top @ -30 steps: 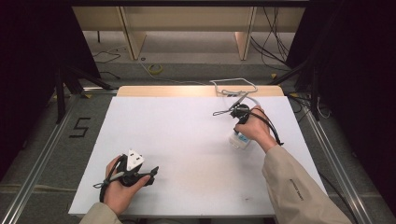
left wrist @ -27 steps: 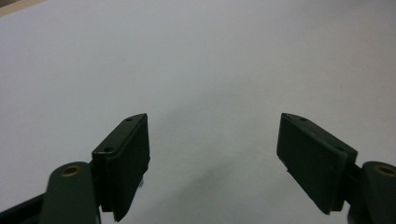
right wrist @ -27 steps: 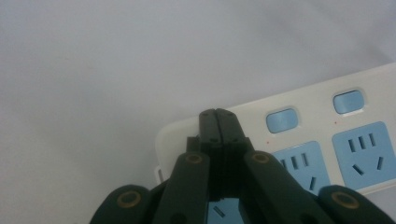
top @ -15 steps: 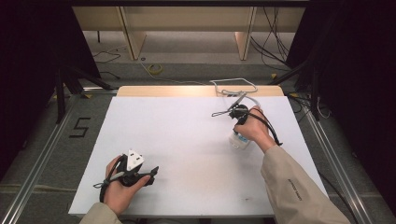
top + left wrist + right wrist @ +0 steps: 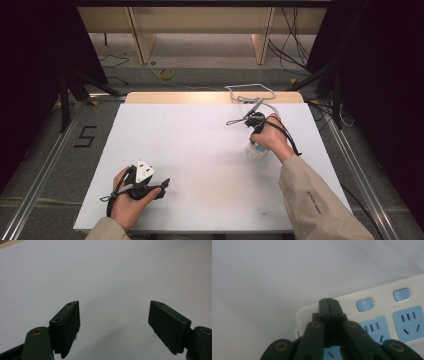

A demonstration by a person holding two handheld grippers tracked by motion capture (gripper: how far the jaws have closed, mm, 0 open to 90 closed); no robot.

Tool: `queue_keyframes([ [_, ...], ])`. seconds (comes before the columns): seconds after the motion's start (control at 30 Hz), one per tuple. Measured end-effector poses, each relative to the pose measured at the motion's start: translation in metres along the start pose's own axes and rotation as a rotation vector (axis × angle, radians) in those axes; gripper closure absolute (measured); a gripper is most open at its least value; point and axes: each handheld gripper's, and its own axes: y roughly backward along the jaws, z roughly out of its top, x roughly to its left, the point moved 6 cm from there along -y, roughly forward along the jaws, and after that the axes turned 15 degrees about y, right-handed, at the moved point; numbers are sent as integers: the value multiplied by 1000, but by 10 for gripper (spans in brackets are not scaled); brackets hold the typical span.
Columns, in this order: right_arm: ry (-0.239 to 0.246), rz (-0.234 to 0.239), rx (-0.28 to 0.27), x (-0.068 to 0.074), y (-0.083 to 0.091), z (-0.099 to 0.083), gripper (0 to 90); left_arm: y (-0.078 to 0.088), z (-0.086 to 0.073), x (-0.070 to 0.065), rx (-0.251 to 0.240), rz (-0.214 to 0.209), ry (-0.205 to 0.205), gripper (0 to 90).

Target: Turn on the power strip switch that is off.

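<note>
A white power strip (image 5: 384, 287) with blue sockets (image 5: 409, 322) and blue switches (image 5: 365, 304) lies on the white table (image 5: 200, 140). My right gripper (image 5: 328, 301) is shut with nothing between its jaws. Its tips point down at the strip's rounded end; I cannot tell whether they touch it. In the high view the right hand (image 5: 271, 136) holds that gripper at the right of the table, and the strip's end (image 5: 256, 150) sticks out below it. My left gripper (image 5: 161, 186) rests at the near left, open (image 5: 114, 302) over bare table.
The strip's white cord (image 5: 250, 92) loops at the table's far edge, on a wooden strip (image 5: 175, 97). Black cables trail from both grippers. Metal rails (image 5: 45, 165) run along the floor on both sides, and a "5" mark (image 5: 86, 136) lies left of the table.
</note>
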Motion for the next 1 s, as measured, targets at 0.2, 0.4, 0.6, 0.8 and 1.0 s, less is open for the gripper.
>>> queue_keyframes([
  [0.2,0,25,11,4,-1,2,900,0,0,0,1,1,-5,253],
  [0.4,11,22,7,5,0,2,900,0,0,1,1,0,-2,253],
  [0.6,-6,9,-13,-2,2,2,900,-1,0,0,0,0,-1,253],
  [0.8,-5,8,-15,-2,1,2,900,0,0,0,0,-1,-1,253],
  [1.0,1,-4,-7,-1,-1,2,900,0,0,0,0,-1,0,252],
])
